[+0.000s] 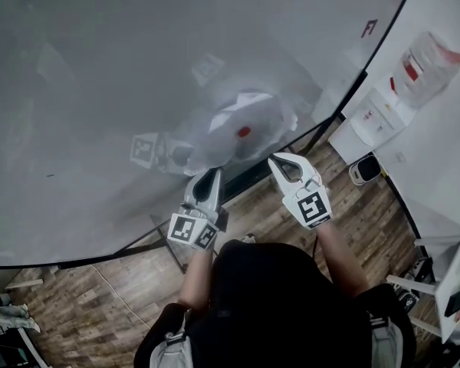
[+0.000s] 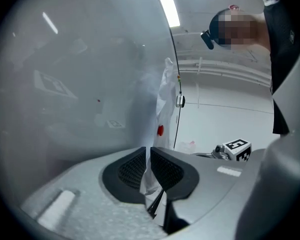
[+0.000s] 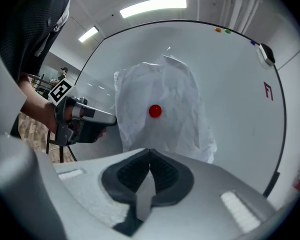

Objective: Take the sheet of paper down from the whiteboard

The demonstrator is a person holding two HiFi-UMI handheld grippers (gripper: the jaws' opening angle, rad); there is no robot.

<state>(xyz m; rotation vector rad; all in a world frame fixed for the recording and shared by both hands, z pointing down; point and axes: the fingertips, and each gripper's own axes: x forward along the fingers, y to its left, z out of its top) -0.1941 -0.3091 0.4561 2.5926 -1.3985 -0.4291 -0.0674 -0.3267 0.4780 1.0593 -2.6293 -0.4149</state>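
Whiteboard [image 1: 100,90]: large, glossy, dark-framed, standing over wood flooring [image 1: 123,282].
Sheet of paper [image 1: 253,113]: crumpled and white, against the whiteboard's lower right part, bulging off its surface.
Red magnet [image 1: 244,132]: round, on the middle of the sheet, against the whiteboard.
Left gripper [image 1: 211,176]: at the whiteboard's lower edge, clenched on the sheet's lower left part; white paper shows between its dark pads [image 2: 132,166].
Right gripper [image 1: 282,162]: just off the whiteboard's lower edge, jaws pressed together on a white strip of the sheet's lower right part.
Water dispenser [image 1: 383,110]: beyond the whiteboard's right edge.
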